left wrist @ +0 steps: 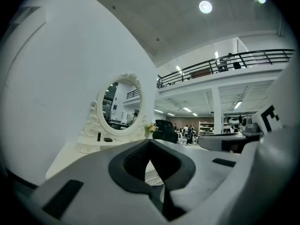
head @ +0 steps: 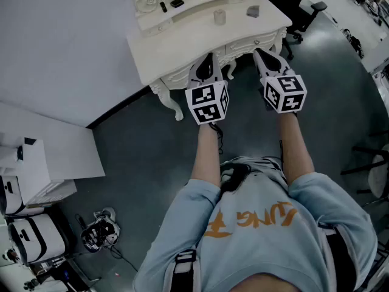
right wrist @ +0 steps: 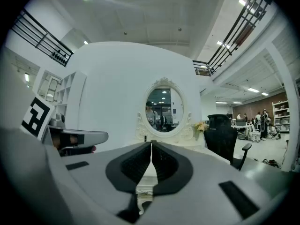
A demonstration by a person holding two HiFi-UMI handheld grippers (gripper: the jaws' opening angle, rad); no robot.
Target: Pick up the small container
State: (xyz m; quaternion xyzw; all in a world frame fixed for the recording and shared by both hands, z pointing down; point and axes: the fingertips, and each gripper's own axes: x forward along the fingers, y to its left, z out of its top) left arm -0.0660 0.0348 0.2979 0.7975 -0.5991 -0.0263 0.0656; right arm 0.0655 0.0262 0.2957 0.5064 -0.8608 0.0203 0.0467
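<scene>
A person is seen from above, standing in front of a white carved wooden table [head: 182,50] with an oval mirror [right wrist: 163,108] at its back; both arms are stretched forward, so the claws are pointed at the table front, short of the items on top. The left claw [head: 206,62] is clenched with nothing in it; in the left gripper view its black pads are seen meeting at the tips, with only table and room beyond. The right claw [head: 261,56] is also clenched and empty; its pads are pressed together along a thin line in the right gripper view. The small pale cylindrical container [head: 219,17] is stood upright on the tabletop, well beyond both claw tips and roughly between their lines; a small grey angular object [head: 252,10] is set near it on the right, apart from it; two small black items [head: 177,3] are laid on the raised shelf under the mirror. The container is untouched; the pick is judged not yet begun, approach stage only. The claws are probably held shut as a neutral pose; one would need to be opened before being brought around the container; the grey object is a nudge risk if the right claw is used.
</scene>
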